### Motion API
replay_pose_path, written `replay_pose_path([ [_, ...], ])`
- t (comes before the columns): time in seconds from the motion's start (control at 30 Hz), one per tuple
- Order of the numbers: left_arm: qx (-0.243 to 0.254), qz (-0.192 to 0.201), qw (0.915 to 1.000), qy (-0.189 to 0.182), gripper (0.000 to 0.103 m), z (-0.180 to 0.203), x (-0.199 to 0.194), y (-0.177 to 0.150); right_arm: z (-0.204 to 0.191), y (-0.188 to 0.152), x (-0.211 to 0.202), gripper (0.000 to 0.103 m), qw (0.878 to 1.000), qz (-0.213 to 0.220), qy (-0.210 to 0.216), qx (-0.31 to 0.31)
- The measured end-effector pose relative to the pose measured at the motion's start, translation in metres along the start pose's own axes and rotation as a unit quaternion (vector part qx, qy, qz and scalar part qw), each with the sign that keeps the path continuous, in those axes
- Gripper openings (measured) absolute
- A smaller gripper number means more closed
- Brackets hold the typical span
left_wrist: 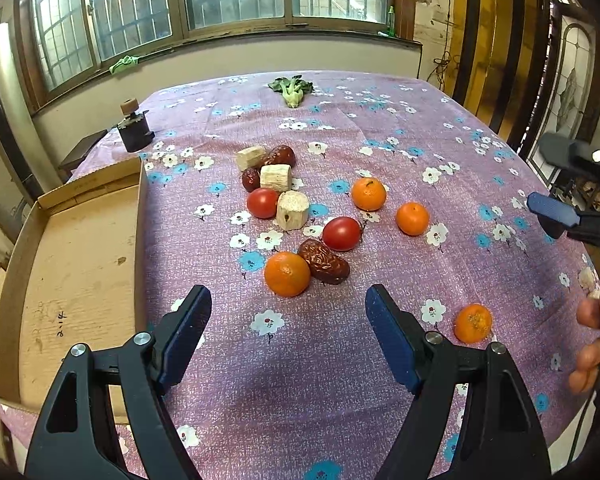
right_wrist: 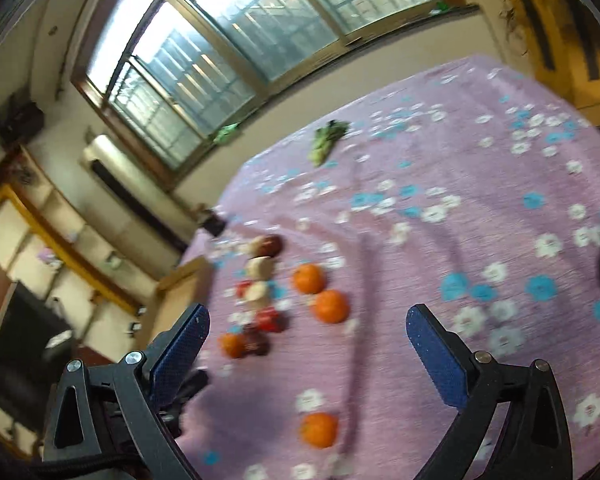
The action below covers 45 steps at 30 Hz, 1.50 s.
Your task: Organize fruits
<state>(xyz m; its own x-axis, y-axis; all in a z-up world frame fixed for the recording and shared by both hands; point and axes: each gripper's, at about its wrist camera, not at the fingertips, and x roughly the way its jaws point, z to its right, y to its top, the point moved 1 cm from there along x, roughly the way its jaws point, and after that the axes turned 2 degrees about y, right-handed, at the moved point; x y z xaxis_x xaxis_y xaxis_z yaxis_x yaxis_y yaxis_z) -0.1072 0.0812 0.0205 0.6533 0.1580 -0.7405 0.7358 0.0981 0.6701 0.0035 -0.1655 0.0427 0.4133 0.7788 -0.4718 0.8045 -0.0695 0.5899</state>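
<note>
The left gripper [left_wrist: 288, 312] hovers over the floral purple tablecloth [left_wrist: 420, 152] with its fingers spread wide and nothing between them; just ahead of it lies a mandarin [left_wrist: 287, 273] touching a wrinkled red date [left_wrist: 324, 261]. Beyond these sit 2 tomatoes [left_wrist: 341, 233] [left_wrist: 263, 203], 3 pale cut chunks [left_wrist: 292, 210], 2 more dates [left_wrist: 281, 156], and 2 further mandarins [left_wrist: 369, 193] [left_wrist: 412, 219]. A 4th mandarin [left_wrist: 473, 323] lies apart, to the right of the left gripper's right finger. A shallow cardboard tray [left_wrist: 80, 248] borders the cloth on the left, and a leafy green vegetable [left_wrist: 292, 89] lies at the far end. The right gripper [right_wrist: 308, 320], tilted and also spread wide with nothing held, hangs over the lone mandarin [right_wrist: 318, 429] in its blurred view.
</note>
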Motion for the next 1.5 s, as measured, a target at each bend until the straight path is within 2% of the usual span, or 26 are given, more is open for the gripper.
replay_pose_path([
  [0.13,0.001,0.005,1.0,0.002,0.079,0.001,-0.005,-0.001,-0.001,-0.009,0.001,0.101,0.996,0.004,0.068,0.051],
  [0.27,0.003,0.008,0.9999,0.008,0.079,0.001,-0.007,-0.002,-0.007,-0.015,0.008,0.101,0.993,-0.013,0.094,0.065],
  [0.3,0.002,0.008,0.9999,0.009,0.079,0.001,-0.007,-0.003,-0.01,-0.016,0.01,0.101,0.994,-0.021,0.085,0.059],
  [0.37,0.002,0.008,0.9999,0.011,0.079,0.0,-0.007,-0.004,-0.022,-0.016,0.011,0.102,1.0,-0.026,0.001,0.012],
  [0.43,0.004,0.009,0.9999,0.014,0.079,0.0,-0.007,-0.005,-0.034,-0.016,0.01,0.102,0.996,-0.019,-0.081,-0.043],
  [0.47,0.004,0.009,0.9998,0.015,0.079,-0.001,-0.007,-0.005,-0.038,-0.017,0.012,0.103,0.992,-0.023,-0.103,-0.065],
  [0.7,0.006,0.009,0.9998,0.015,0.08,-0.002,-0.007,-0.009,-0.053,-0.027,0.02,0.102,0.97,-0.064,-0.157,-0.177],
  [0.77,0.009,0.009,0.9998,0.015,0.08,-0.004,-0.007,-0.011,-0.057,-0.033,0.024,0.102,0.96,-0.077,-0.172,-0.205],
  [0.93,0.02,0.012,0.9996,0.015,0.08,-0.007,-0.007,-0.013,-0.065,-0.044,0.035,0.102,0.929,-0.098,-0.234,-0.27],
  [1.0,0.022,0.014,0.9995,0.02,0.079,-0.008,-0.008,-0.012,-0.065,-0.047,0.034,0.102,0.923,-0.099,-0.242,-0.282],
  [1.17,0.023,0.012,0.9993,0.028,0.079,-0.011,-0.009,-0.011,-0.066,-0.048,0.032,0.102,0.912,-0.092,-0.263,-0.301],
  [1.5,0.025,0.006,0.9991,0.034,0.08,-0.013,-0.007,-0.012,-0.066,-0.046,0.03,0.102,0.909,-0.09,-0.266,-0.307],
])
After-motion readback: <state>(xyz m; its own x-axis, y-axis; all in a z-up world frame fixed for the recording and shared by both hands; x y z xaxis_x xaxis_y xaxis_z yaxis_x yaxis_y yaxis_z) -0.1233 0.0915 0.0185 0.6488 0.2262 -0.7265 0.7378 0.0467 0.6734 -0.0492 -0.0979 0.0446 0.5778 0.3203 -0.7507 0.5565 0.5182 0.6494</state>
